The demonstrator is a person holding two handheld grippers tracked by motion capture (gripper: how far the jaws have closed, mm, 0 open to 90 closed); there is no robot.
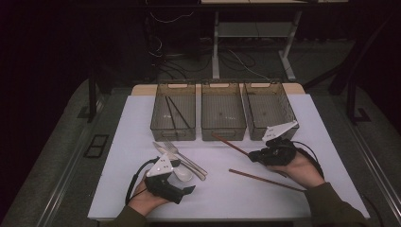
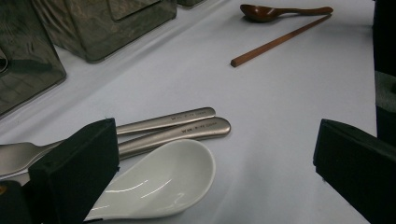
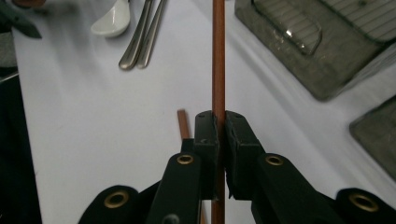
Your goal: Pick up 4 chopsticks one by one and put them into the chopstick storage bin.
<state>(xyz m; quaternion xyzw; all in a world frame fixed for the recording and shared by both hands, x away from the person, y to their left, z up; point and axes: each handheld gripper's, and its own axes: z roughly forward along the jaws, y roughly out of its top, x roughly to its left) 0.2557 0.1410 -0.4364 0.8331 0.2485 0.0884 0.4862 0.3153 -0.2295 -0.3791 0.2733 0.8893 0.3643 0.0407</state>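
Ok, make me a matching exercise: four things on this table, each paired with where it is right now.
Things:
1. white spoon
2. wooden chopstick
3. black chopsticks
4. wooden spoon

Places:
A. in the left bin
B. clamped in the right gripper
C. between the open left gripper's jaws
D. lying beyond the loose chopstick

Pairs: 1-C, 2-B, 3-A, 4-D

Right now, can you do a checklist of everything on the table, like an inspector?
Surface: white table top, flat.
Job's things: one brown chopstick clamped in the right gripper; its twin lies on the table; three bins, the left one holding two dark sticks.
Clutter: white spoon, metal cutlery, wooden spoon.
Grippers: left gripper open beside the white spoon.
Cables: one trails from each gripper; more on the floor behind.
Surroundings: dark room, desk legs.
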